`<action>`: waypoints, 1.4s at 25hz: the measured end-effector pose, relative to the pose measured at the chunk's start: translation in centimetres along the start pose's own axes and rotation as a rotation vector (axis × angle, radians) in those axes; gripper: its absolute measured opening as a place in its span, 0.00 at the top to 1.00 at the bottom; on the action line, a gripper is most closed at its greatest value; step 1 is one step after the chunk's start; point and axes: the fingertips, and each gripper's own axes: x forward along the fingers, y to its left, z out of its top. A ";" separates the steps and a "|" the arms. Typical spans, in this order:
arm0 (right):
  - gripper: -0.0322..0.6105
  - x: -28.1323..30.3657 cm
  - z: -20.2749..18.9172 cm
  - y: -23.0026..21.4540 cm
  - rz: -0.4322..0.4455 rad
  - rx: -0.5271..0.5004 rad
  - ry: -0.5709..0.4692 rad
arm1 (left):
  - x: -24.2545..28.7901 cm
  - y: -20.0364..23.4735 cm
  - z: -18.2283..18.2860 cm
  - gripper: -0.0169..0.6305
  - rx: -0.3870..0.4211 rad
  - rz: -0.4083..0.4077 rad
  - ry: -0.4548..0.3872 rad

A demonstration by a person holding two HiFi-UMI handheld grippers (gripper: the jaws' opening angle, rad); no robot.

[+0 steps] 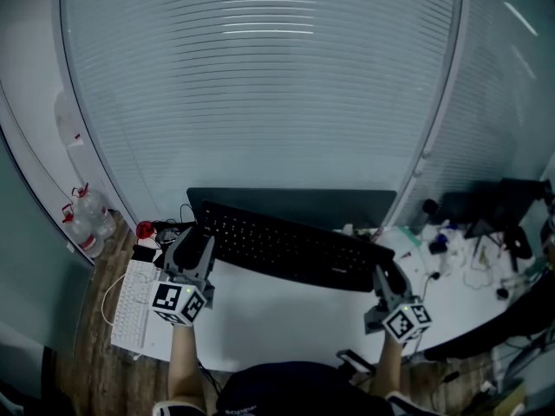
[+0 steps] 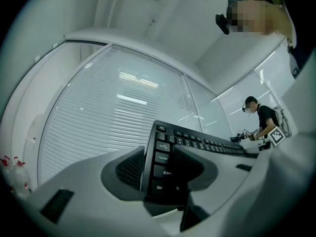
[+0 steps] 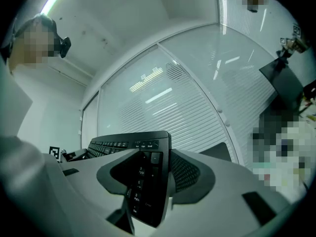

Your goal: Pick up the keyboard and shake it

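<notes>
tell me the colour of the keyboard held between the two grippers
Black. The keyboard shows best in the head view.

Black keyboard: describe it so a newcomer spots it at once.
On the white desk below the slatted glass wall lies a dark mat. In front of it, the black keyboard is clamped at its ends by the left gripper and right gripper. Unlike the white keyboard at far left, it is held.
</notes>
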 end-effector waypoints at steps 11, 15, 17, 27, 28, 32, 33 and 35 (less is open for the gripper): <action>0.66 0.9 0.4 -0.3 -0.029 -0.015 0.036 | 0.2 0.0 -1.1 0.69 -0.001 0.000 0.055; 0.66 0.7 0.3 0.2 0.011 -0.026 0.021 | -0.5 0.0 -0.6 0.69 -0.005 0.006 0.029; 0.66 0.7 0.2 0.3 0.008 -0.023 0.022 | -0.6 -0.1 -0.3 0.69 -0.003 0.015 0.024; 0.66 0.5 0.1 0.4 0.006 -0.024 0.019 | -0.8 0.1 -0.4 0.69 -0.001 0.014 0.024; 0.66 0.5 0.2 0.5 0.005 -0.030 0.017 | -0.8 0.1 -0.3 0.69 0.000 0.014 0.023; 0.66 0.5 0.1 0.4 0.003 -0.031 0.018 | -0.7 0.0 -0.4 0.69 0.001 0.013 0.024; 0.66 0.5 0.1 0.4 0.002 -0.034 0.019 | -0.7 0.0 -0.5 0.69 0.001 0.014 0.025; 0.66 0.7 0.6 0.8 0.002 -0.057 0.023 | -0.8 0.1 -0.6 0.69 0.000 0.016 0.027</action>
